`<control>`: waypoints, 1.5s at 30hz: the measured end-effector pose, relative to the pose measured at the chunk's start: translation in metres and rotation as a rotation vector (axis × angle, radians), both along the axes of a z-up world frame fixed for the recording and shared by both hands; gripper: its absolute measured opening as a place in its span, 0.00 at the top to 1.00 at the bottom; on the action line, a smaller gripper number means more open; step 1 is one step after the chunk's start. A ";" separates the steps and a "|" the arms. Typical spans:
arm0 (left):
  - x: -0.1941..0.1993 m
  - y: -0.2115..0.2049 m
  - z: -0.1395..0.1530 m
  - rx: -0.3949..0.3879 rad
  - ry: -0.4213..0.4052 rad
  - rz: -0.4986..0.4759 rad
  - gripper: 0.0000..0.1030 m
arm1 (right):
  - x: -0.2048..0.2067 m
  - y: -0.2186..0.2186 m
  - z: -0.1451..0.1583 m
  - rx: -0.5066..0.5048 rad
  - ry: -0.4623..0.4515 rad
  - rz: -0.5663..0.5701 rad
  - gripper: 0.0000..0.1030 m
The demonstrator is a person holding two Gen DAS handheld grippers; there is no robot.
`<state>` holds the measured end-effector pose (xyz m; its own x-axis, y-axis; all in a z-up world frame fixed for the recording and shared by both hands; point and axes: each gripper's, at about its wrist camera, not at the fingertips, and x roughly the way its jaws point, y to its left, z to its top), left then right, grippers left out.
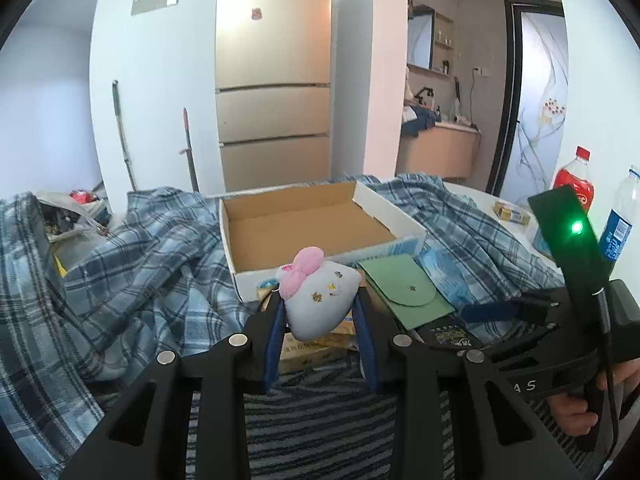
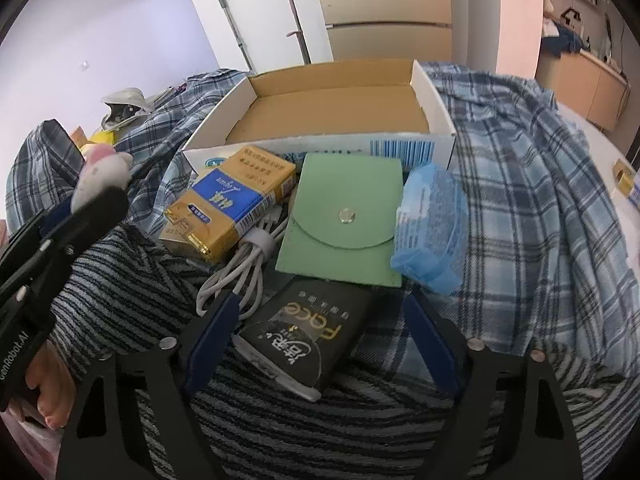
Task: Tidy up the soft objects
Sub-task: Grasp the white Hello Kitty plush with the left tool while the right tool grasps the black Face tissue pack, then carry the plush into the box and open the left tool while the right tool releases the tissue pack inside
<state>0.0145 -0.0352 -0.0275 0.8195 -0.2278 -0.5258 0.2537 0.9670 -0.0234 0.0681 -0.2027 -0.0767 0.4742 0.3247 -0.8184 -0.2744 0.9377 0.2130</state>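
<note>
My left gripper (image 1: 318,300) is shut on a white plush cat head with a pink bow (image 1: 316,300) and holds it just in front of the open cardboard box (image 1: 304,224). The plush also shows at the left of the right wrist view (image 2: 102,176). My right gripper (image 2: 316,308) is open, its blue fingers on either side of a black tissue pack (image 2: 308,336) that lies on a striped cloth (image 2: 280,420). A green snap pouch (image 2: 344,220), a blue pouch (image 2: 430,228), a yellow-blue pack (image 2: 232,204) and a white cable (image 2: 244,264) lie before the box (image 2: 332,100).
A blue plaid cloth (image 1: 132,264) covers the surface on both sides of the box. A red-capped soda bottle (image 1: 574,178) and a clear water bottle (image 1: 622,220) stand at the right. A fridge (image 1: 274,80) stands behind.
</note>
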 end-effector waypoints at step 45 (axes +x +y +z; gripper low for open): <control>-0.043 0.003 0.034 0.025 -0.304 0.118 0.66 | -0.079 -0.005 0.080 -0.041 -0.656 -0.070 0.56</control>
<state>-0.0281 -0.0326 0.0064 0.9599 -0.1121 -0.2569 0.1318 0.9894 0.0607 -0.0108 -0.2079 0.0034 0.8975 0.2498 -0.3635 -0.2732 0.9619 -0.0136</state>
